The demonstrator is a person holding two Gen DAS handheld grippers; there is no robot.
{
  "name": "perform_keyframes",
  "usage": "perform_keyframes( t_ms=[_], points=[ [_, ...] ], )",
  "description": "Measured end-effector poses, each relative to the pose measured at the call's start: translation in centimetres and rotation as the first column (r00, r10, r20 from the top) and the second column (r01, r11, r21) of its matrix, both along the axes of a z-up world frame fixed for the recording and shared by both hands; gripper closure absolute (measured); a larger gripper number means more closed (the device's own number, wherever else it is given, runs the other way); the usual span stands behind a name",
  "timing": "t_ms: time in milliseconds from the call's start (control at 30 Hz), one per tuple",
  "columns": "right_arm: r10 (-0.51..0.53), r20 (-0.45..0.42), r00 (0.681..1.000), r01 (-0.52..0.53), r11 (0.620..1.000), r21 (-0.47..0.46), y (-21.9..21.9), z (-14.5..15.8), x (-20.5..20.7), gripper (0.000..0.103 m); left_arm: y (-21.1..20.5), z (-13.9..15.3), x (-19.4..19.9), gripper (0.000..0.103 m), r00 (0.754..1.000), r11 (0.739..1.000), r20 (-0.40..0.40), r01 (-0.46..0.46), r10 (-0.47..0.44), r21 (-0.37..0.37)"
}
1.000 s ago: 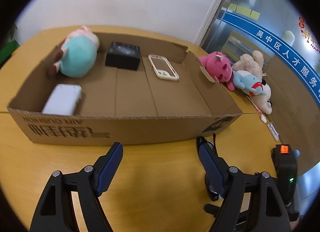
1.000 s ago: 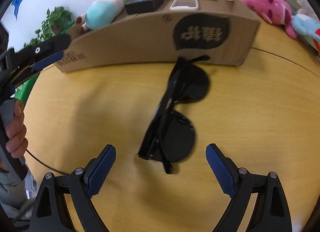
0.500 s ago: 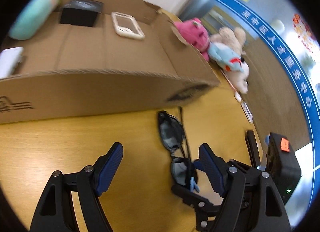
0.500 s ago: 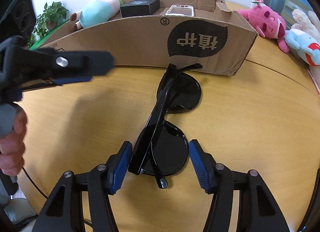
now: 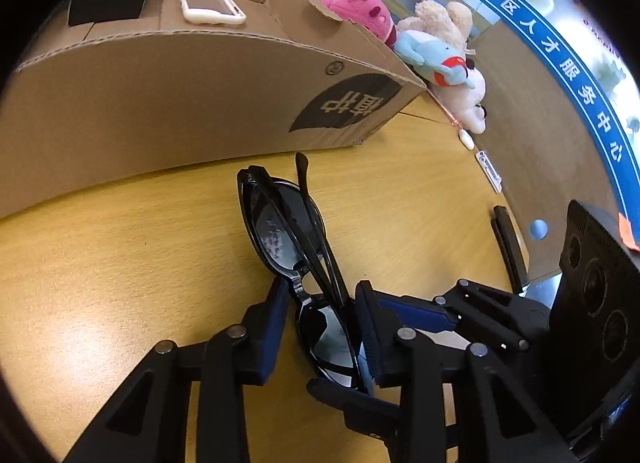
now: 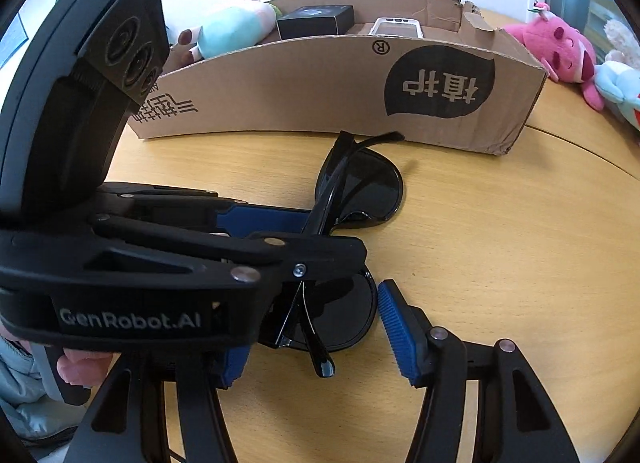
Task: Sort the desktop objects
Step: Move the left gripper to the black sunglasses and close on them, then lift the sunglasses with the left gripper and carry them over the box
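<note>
Sunglasses (image 5: pixel 298 263) bridge between left hand-held gripper (image 5: pixel 322 327) pads, left-wrist view only.

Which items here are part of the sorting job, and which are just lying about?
In play:
- sunglasses, with the left tongs just closing around them
- right tongs, straddling the same pair
- cardboard box

Lying about:
- pink plush, blue plush and cream plush, on the table beside the box
</note>
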State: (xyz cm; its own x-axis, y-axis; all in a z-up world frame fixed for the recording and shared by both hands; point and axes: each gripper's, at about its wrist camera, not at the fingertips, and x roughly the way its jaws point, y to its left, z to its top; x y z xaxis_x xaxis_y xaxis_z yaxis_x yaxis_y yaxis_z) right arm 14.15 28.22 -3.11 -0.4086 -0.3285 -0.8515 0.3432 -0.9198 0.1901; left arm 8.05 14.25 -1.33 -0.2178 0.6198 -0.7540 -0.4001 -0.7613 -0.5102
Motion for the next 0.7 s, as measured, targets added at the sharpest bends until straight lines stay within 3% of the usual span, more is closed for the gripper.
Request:
perform_keyframes(
  t_ms=[167, 200, 233, 267, 333, 367, 467, 700],
  points=[
    [0.0, -0.015, 1.0, 0.0, 1.0, 0.016, -0.4, 0.2, 1.0, 0.045, -0.2, 0.3, 0.4, 0.08, 1.0, 1.0, -0.011, -0.004, 0.004, -0.024],
    [-0.002, -0.017, 1.0, 0.002, 1.0, 0.011, -0.4, 0.3, 1.1, 0.046, -0.5, 0.4, 0.4, 0.08, 1.0, 1.0, -0.007, -0.009, 0.009, -0.017],
    [-0.004, -0.024, 1.0, 0.005, 1.0, 0.003, -0.3, 0.6, 1.3, 0.046, -0.6, 0.5, 0.4, 0.09, 1.0, 1.0, -0.006, -0.009, 0.009, -0.005],
    [-0.003, -0.03, 1.0, 0.003, 1.0, -0.002, 0.0, 0.7, 1.3, 0.047, -0.8, 0.7, 0.4, 0.092, 1.0, 0.999, 0.013, -0.001, 0.001, 0.036],
    [0.026, -0.029, 0.999, -0.027, 0.998, -0.05, 0.0, 1.1, 2.3, 0.073, -0.8, 1.3, 0.7, 0.095, 1.0, 0.999, -0.006, 0.01, -0.01, 0.037],
    [0.034, -0.039, 0.999, -0.035, 0.999, -0.027, -0.7, 1.3, 2.8, 0.077, -0.5, 1.5, 0.8, 0.096, 1.0, 1.0, -0.017, 0.016, -0.016, 0.026],
    [0.053, -0.046, 0.998, -0.052, 0.999, 0.005, -1.6, 1.3, 3.3, 0.077, -0.2, 1.9, 1.1, 0.096, 0.999, 1.0, -0.036, 0.024, -0.024, 0.012],
    [0.001, -0.041, 0.999, -0.002, 1.0, -0.027, -0.8, 1.7, 3.0, 0.079, -1.2, 2.5, 1.3, 0.096, 0.999, 0.999, -0.041, -0.006, 0.008, 0.05]
  ],
)
